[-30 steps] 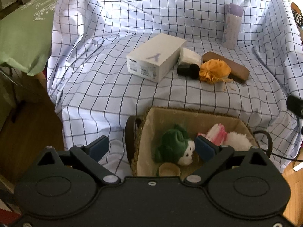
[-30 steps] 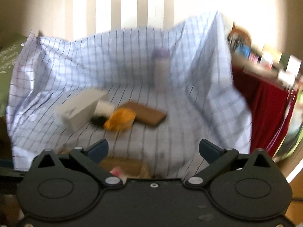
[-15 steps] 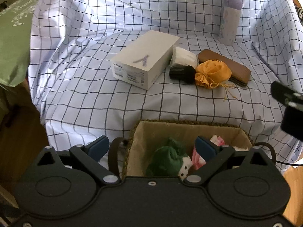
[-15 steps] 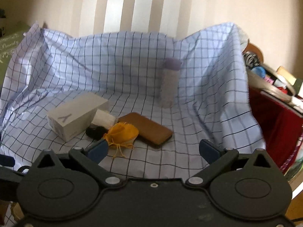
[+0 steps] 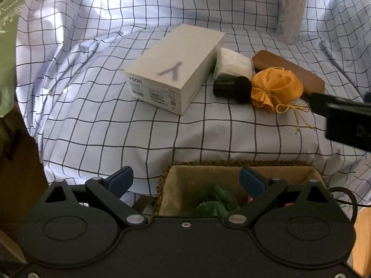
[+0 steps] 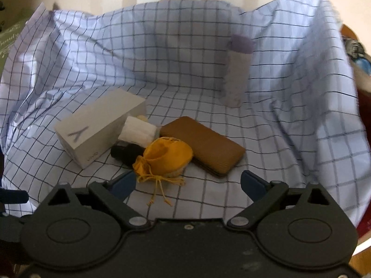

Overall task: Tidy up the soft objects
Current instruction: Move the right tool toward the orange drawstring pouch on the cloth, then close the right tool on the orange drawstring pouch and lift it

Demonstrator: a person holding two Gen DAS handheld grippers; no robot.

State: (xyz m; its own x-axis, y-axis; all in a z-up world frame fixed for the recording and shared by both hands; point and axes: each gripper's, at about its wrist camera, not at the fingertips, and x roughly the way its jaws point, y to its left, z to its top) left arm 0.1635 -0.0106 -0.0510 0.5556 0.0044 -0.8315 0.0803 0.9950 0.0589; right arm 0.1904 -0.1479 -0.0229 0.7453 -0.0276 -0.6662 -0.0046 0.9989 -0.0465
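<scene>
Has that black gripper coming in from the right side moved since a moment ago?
Yes. In the left wrist view the right gripper has pushed in leftward, its tip now next to the orange drawstring pouch on the checked sheet. Its jaws, empty, are closing.

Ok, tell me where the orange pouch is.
The orange pouch lies mid-sheet in the right wrist view, touching the brown case on its right, with the black cylinder on its left.

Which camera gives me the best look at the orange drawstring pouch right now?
The right wrist view: the orange drawstring pouch lies near centre, whole, cords trailing toward the camera. The left wrist view also shows it sharply, but off to the right, beside the black cylinder, with the other tool's dark body close by.
</scene>
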